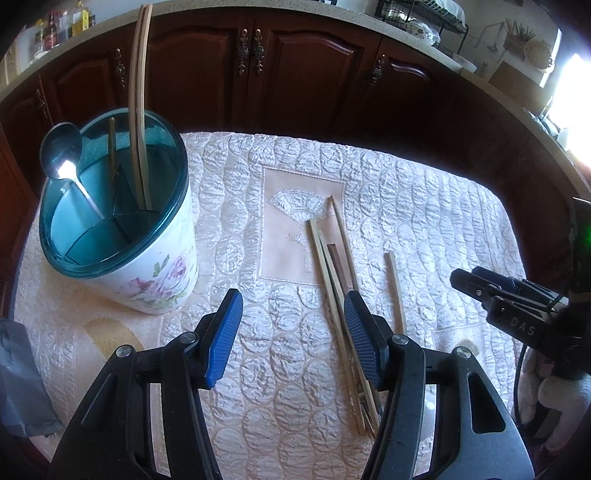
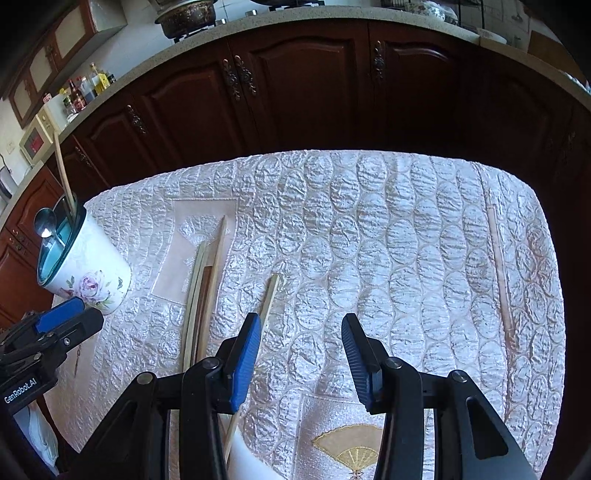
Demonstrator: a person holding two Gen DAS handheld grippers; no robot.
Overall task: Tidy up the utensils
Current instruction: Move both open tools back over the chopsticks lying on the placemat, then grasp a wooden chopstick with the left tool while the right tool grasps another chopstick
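Note:
A white floral utensil holder (image 1: 147, 273) with a teal divided rim stands at the left of the table; it also shows in the right wrist view (image 2: 92, 273). A metal spoon (image 1: 61, 151) and two wooden chopsticks (image 1: 138, 110) stand in it. Several chopsticks (image 1: 332, 280) lie bunched on the cloth, one dark; they also show in the right wrist view (image 2: 201, 291). A single chopstick (image 1: 395, 291) lies apart to their right (image 2: 267, 299). My left gripper (image 1: 293, 314) is open and empty, its right finger over the bunch. My right gripper (image 2: 301, 339) is open and empty, its left finger over the single chopstick.
A quilted cream tablecloth (image 2: 388, 240) covers the table. Dark wooden cabinets (image 2: 295, 92) stand behind the far edge. The counter above holds bottles (image 2: 88, 88), a pot and a dish rack (image 1: 424, 18). A grey cloth (image 1: 18, 380) lies at the table's left edge.

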